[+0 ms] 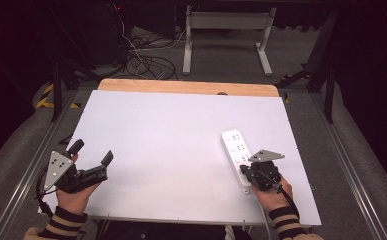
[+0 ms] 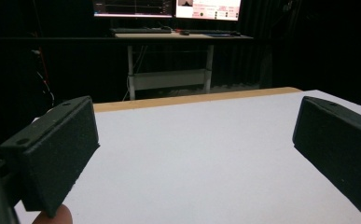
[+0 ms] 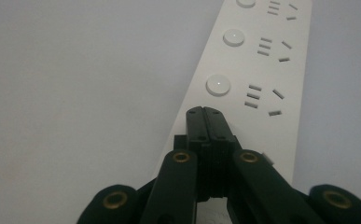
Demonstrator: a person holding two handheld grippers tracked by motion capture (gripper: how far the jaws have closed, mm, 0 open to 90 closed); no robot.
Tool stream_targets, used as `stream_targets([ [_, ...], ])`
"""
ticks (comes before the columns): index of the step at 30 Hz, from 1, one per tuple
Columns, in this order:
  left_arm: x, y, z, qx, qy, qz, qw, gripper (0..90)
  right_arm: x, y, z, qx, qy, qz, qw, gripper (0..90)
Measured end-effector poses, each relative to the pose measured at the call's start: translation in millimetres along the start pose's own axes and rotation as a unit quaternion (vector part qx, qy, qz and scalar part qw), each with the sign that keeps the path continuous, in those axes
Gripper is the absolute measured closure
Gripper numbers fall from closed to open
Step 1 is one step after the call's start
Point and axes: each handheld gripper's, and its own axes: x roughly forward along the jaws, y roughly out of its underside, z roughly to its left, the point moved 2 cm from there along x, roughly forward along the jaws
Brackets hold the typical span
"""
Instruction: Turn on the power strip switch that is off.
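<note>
A white power strip (image 1: 235,150) lies on the right part of the white board (image 1: 171,135), running away from the person. It has round buttons (image 3: 218,85) beside its sockets. My right gripper (image 1: 244,170) is shut, with nothing between its jaws. Its tips (image 3: 204,113) rest over the near end of the strip (image 3: 262,70), just short of the closest button. My left gripper (image 1: 92,151) is held at the board's near left edge with its jaws wide open and nothing between them (image 2: 197,149).
The board has a wooden strip (image 1: 181,86) along its far edge. Beyond it stand a white desk frame (image 1: 226,30) and loose cables (image 1: 141,55) on the floor. Lit monitors (image 2: 169,8) sit on a desk in the background. Metal rails (image 1: 31,165) flank the table.
</note>
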Motion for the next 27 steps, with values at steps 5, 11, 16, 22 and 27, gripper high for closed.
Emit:
stream_targets([
  [5, -0.1, 0.0, 0.2, -0.002, 0.0, -0.001, 1.0, 0.8, -0.4, 0.6, -0.7, 0.001, -0.002, -0.003, 1.0, 90.0],
  [11, 0.1, -0.1, 0.2, -0.002, 0.0, 0.0, 1.0, 0.8, -1.4, 1.9, -1.3, 0.004, -0.003, -0.007, 1.0, 90.0],
  [16, 0.7, 0.1, 0.0, -0.002, 0.0, 0.001, 1.0, 0.8, -2.5, 2.2, -1.1, 0.002, -0.004, -0.01, 0.9999, 90.0],
  [22, 0.7, 0.2, 0.5, -0.003, 0.0, 0.001, 1.0, 0.8, -2.9, 2.4, -2.6, 0.007, -0.008, -0.012, 0.9999, 90.0],
  [27, 0.3, -0.1, 0.3, -0.001, 0.001, 0.0, 1.0, 0.8, -2.8, 2.7, -2.3, 0.008, -0.006, -0.014, 0.9999, 90.0],
])
